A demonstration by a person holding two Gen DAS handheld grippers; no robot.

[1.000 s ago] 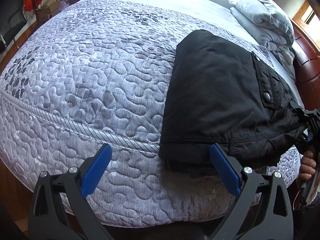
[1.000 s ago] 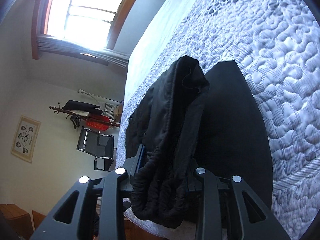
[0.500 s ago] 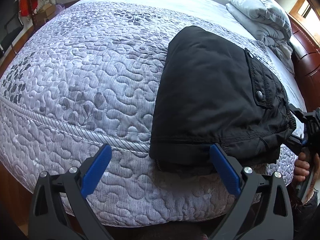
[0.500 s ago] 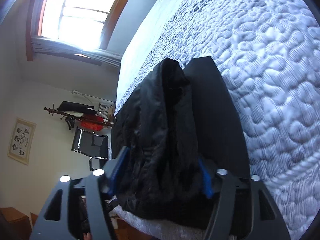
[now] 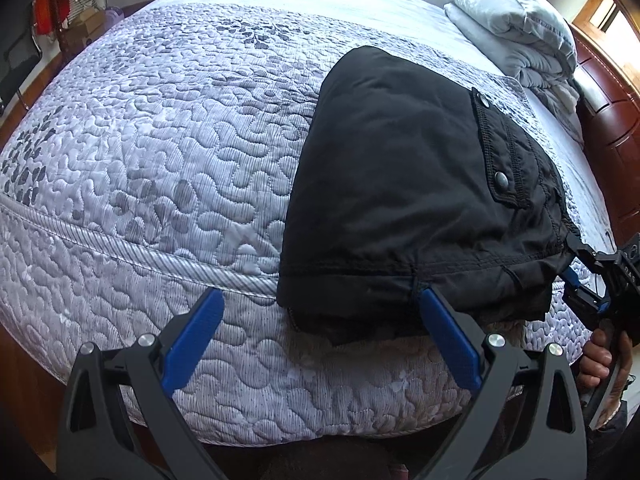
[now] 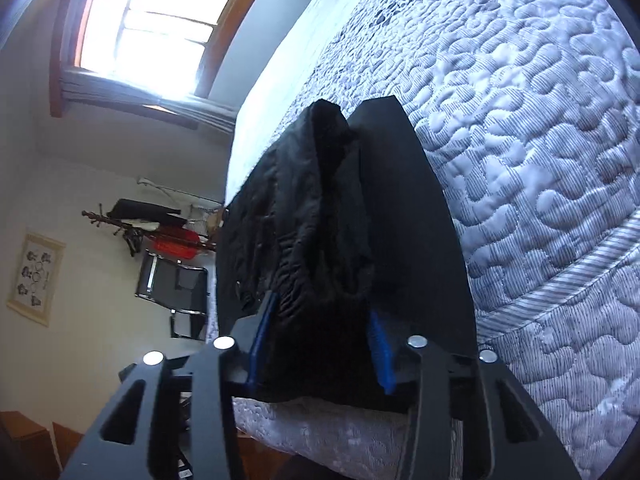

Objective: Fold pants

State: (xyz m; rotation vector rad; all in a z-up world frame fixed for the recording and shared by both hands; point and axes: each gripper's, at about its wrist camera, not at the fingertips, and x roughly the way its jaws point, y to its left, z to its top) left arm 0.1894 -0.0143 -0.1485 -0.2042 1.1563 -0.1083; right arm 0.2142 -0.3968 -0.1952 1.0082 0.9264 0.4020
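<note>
The black pants (image 5: 400, 184) lie folded in a compact stack near the front edge of the bed, pocket flap and snaps on top. My left gripper (image 5: 318, 296) hovers open over the bed edge; its right fingertip (image 5: 430, 300) sits at the stack's front hem, and nothing is between the pads. At the stack's right end is my right gripper (image 5: 588, 280), held by a hand. In the right wrist view, the right gripper's (image 6: 320, 332) jaws are closing, and the bunched thick edge of the pants (image 6: 312, 220) fills the gap between its blue pads.
The bed's grey quilted cover (image 5: 168, 152) stretches left of the pants. Folded pale bedding (image 5: 516, 28) lies at the head, by a red-brown headboard (image 5: 612, 112). A window (image 6: 160, 24), a coat rack (image 6: 140, 220) and a black chair (image 6: 172, 292) stand beyond the bed.
The right gripper let go of the gathered waistband, opened wide, slid further in and is closing on the pants' edge again. The stack settled flatter. The left gripper barely moved.
</note>
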